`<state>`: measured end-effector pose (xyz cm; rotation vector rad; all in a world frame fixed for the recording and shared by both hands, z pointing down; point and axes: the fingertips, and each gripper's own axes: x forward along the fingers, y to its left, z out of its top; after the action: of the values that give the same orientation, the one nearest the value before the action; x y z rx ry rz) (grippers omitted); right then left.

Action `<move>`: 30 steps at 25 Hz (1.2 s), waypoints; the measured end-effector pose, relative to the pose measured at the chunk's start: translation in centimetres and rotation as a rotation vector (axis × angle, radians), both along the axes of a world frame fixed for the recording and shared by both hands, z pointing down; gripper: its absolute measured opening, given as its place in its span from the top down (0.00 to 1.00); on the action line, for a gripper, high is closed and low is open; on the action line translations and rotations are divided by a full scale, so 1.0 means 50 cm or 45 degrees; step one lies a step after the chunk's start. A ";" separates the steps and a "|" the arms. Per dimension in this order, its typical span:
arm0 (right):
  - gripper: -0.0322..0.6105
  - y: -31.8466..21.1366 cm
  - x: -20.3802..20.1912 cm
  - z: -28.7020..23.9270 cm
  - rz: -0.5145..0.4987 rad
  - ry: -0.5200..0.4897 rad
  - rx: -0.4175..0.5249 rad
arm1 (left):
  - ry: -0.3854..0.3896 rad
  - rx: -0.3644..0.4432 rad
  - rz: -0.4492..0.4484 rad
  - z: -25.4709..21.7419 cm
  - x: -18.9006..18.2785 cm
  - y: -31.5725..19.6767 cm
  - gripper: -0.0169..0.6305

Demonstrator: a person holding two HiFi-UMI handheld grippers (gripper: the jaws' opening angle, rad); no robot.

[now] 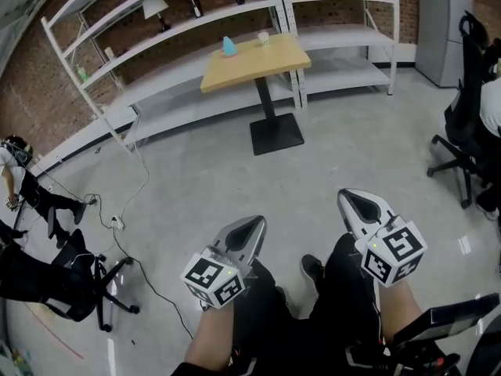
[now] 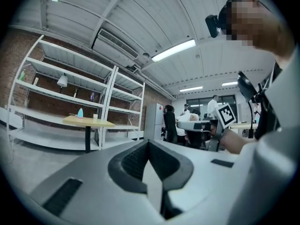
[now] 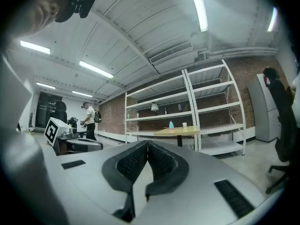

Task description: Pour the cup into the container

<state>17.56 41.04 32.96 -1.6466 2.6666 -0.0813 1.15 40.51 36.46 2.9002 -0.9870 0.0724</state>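
A wooden table (image 1: pixel 254 61) stands far ahead on a black pedestal. On it are a pale blue object (image 1: pixel 228 46) and a small clear cup (image 1: pixel 264 37), apart from each other. Both also show small in the left gripper view, blue object (image 2: pixel 80 112) and cup (image 2: pixel 95 117), and in the right gripper view, blue object (image 3: pixel 171 124) and cup (image 3: pixel 184 124). My left gripper (image 1: pixel 252 224) and right gripper (image 1: pixel 350 196) hang over my legs, far from the table. Each is shut with nothing between its pads, left (image 2: pixel 148 144) and right (image 3: pixel 147 144).
White metal shelving (image 1: pixel 156 37) runs along the brick wall behind the table. Black office chairs stand at left (image 1: pixel 86 280) and right (image 1: pixel 470 131). A cable (image 1: pixel 133 210) trails over the concrete floor. A person (image 1: pixel 19 178) is at the far left.
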 end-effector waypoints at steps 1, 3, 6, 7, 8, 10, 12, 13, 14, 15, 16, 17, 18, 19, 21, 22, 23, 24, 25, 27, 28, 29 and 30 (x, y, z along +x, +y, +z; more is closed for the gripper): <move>0.95 -0.027 -0.003 -0.007 -0.004 0.000 0.014 | -0.008 0.009 0.004 -0.005 0.000 -0.025 0.99; 0.95 -0.076 -0.009 -0.014 -0.014 -0.002 0.035 | -0.021 0.032 0.007 -0.013 -0.002 -0.068 0.99; 0.95 -0.152 -0.025 -0.014 -0.025 -0.015 0.044 | -0.032 0.058 -0.002 -0.023 -0.022 -0.136 0.99; 0.95 -0.179 -0.033 -0.015 -0.030 -0.016 0.048 | -0.032 0.064 -0.010 -0.025 -0.032 -0.161 0.99; 0.95 -0.208 -0.043 -0.018 -0.034 -0.017 0.053 | -0.030 0.067 -0.019 -0.027 -0.044 -0.189 0.99; 0.95 -0.274 -0.060 -0.026 -0.036 -0.017 0.065 | -0.020 0.069 -0.029 -0.032 -0.067 -0.251 0.99; 0.95 -0.342 -0.073 -0.031 -0.032 -0.014 0.071 | -0.016 0.072 -0.027 -0.033 -0.081 -0.317 0.99; 0.95 -0.374 -0.079 -0.031 -0.032 -0.013 0.071 | -0.017 0.077 -0.026 -0.033 -0.087 -0.351 0.99; 0.95 -0.404 -0.086 -0.029 -0.034 -0.011 0.069 | -0.015 0.084 -0.028 -0.034 -0.092 -0.385 0.99; 0.95 -0.434 -0.093 -0.027 -0.037 -0.007 0.065 | -0.009 0.090 -0.031 -0.038 -0.098 -0.421 0.99; 0.95 -0.463 -0.100 -0.026 -0.042 0.000 0.061 | -0.001 0.094 -0.034 -0.044 -0.103 -0.457 0.99; 0.95 -0.492 -0.105 -0.028 -0.044 0.009 0.057 | 0.009 0.095 -0.035 -0.050 -0.105 -0.493 0.99; 0.95 -0.522 -0.108 -0.032 -0.041 0.018 0.054 | 0.018 0.094 -0.030 -0.056 -0.106 -0.529 0.99; 0.95 -0.552 -0.108 -0.037 -0.031 0.024 0.054 | 0.023 0.093 -0.018 -0.061 -0.105 -0.564 0.99; 0.95 -0.616 -0.107 -0.044 -0.009 0.020 0.055 | 0.018 0.088 0.009 -0.061 -0.102 -0.632 0.99; 0.95 -0.647 -0.107 -0.044 -0.004 0.015 0.053 | 0.012 0.081 0.017 -0.057 -0.102 -0.667 0.99; 0.95 -0.678 -0.106 -0.041 -0.003 0.010 0.049 | 0.009 0.071 0.021 -0.054 -0.101 -0.702 0.99; 0.95 -0.708 -0.103 -0.040 -0.001 0.006 0.046 | 0.010 0.062 0.024 -0.053 -0.099 -0.738 0.99; 0.95 -0.740 -0.097 -0.040 0.001 -0.001 0.044 | 0.012 0.057 0.026 -0.054 -0.095 -0.774 0.99; 0.95 -0.808 -0.079 -0.041 0.016 -0.019 0.038 | 0.017 0.055 0.032 -0.060 -0.080 -0.850 0.99; 0.95 -0.841 -0.070 -0.039 0.024 -0.026 0.032 | 0.019 0.054 0.037 -0.062 -0.072 -0.885 0.99; 0.95 -0.871 -0.064 -0.034 0.031 -0.030 0.025 | 0.020 0.052 0.044 -0.062 -0.065 -0.915 0.99; 0.95 -0.897 -0.059 -0.029 0.033 -0.032 0.019 | 0.019 0.050 0.051 -0.060 -0.059 -0.942 0.99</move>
<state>14.59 -3.79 31.51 -1.6645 2.6204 -0.0809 -1.82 -6.61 33.48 2.9520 -0.9391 0.0338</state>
